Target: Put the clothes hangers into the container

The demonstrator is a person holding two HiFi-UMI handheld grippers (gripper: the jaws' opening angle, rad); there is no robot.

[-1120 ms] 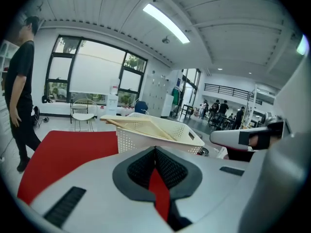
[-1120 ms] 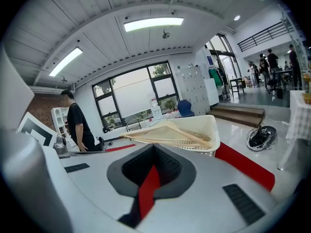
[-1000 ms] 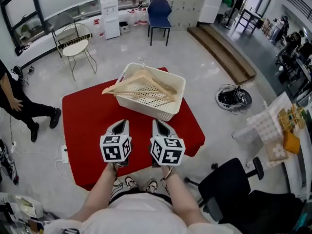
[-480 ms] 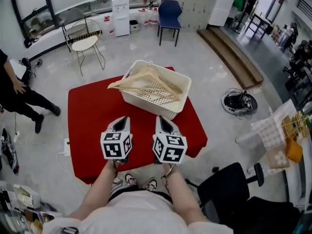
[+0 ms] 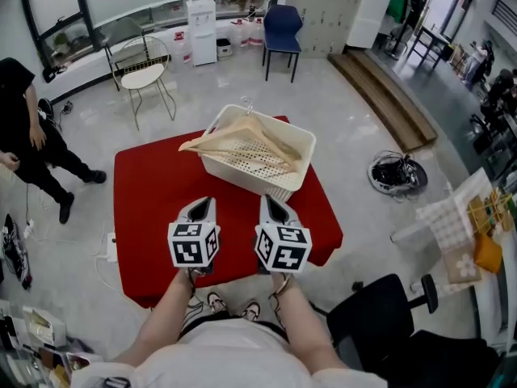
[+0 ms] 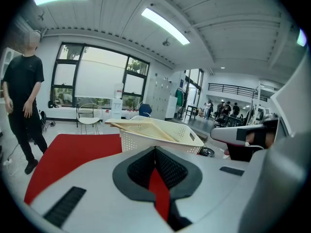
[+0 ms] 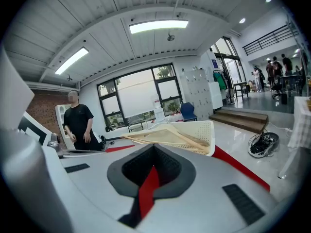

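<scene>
While the wooden hangers (image 5: 236, 136) lie in the white container (image 5: 242, 175) at upper centre of the red surface (image 5: 145, 192), the left tongs (image 5: 202, 205) and right tongs (image 5: 268, 204) below are both closed together, empty.

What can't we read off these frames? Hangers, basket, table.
- Hanger count: head view, the wooden hangers overlap in the white basket and are too small to separate.
- Basket inside: both gripper views, its own near wall hides it.
- Red table, middle of near edge: head view, behind the forearms.
- Bystander: head view, partly cut by the left edge.
</scene>
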